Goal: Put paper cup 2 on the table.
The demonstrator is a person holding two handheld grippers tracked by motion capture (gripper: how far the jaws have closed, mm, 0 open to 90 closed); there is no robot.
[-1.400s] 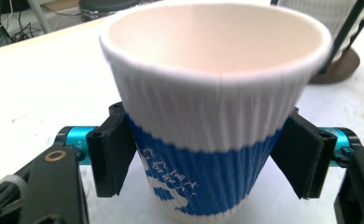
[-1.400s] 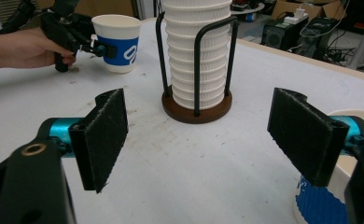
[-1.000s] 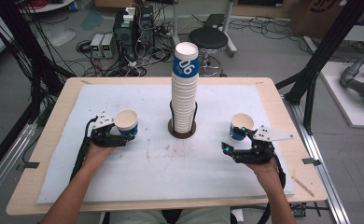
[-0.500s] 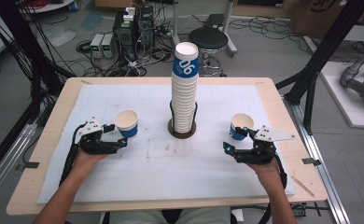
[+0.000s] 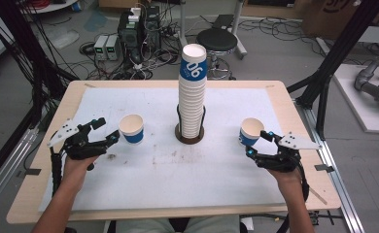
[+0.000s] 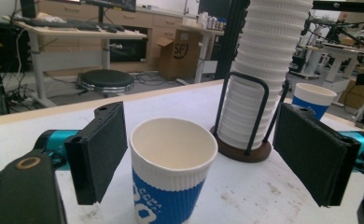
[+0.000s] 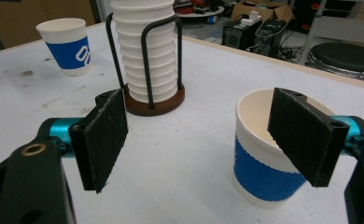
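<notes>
A tall stack of white and blue paper cups (image 5: 192,92) stands in a black wire holder on a round wooden base (image 5: 192,138) at the table's middle. A single blue-banded cup (image 5: 131,128) stands upright left of it. My left gripper (image 5: 109,130) is open just left of that cup; in the left gripper view the cup (image 6: 173,168) sits ahead between the wide-apart pads, untouched. Another cup (image 5: 251,132) stands to the right of the stack. My right gripper (image 5: 258,143) is open beside it, and in the right gripper view this cup (image 7: 264,172) is partly behind the right pad (image 7: 301,135).
A white mat (image 5: 187,179) covers the wooden table (image 5: 46,194). Behind the far edge are a black stool (image 5: 224,41), computer boxes (image 5: 139,24) and floor cables. Black frame posts (image 5: 333,63) rise at both sides.
My left gripper has drawn back to the left, off the left cup, which stays upright in place. The right gripper and its cup have not moved.
</notes>
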